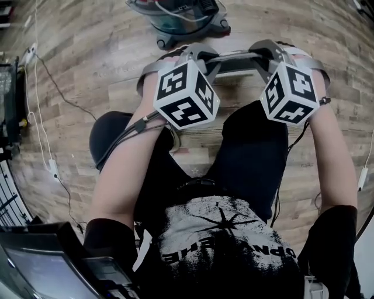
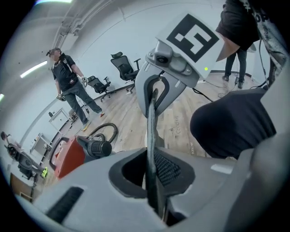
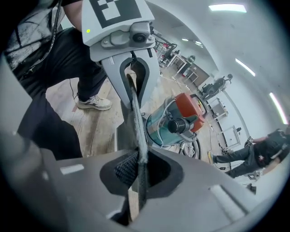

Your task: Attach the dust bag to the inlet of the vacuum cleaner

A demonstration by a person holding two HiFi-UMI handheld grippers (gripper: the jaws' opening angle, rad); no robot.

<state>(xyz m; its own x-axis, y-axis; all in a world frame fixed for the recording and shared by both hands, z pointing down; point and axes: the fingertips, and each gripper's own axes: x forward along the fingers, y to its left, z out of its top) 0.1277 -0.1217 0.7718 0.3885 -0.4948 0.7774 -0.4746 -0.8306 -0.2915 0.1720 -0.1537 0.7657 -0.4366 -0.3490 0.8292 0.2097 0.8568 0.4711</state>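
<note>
I hold the grey dust bag [image 1: 234,62] flat between both grippers, above the person's knees. My left gripper [image 1: 197,54] is shut on its left edge and my right gripper [image 1: 266,50] on its right edge. In the left gripper view the bag [image 2: 152,122] runs edge-on as a thin dark strip from my left gripper [image 2: 152,170] to the right gripper [image 2: 159,86]. The right gripper view shows the same strip [image 3: 135,120] pinched in my right gripper [image 3: 138,174]. The red and teal vacuum cleaner [image 1: 178,17] stands on the floor ahead, apart from the bag; its inlet does not show.
The vacuum's black hose [image 2: 103,132] coils on the wooden floor [image 1: 87,64]. Cables [image 1: 49,82] trail at the left, and a dark case [image 1: 41,263] sits at the bottom left. People [image 2: 68,86] and office chairs [image 2: 123,67] stand further back.
</note>
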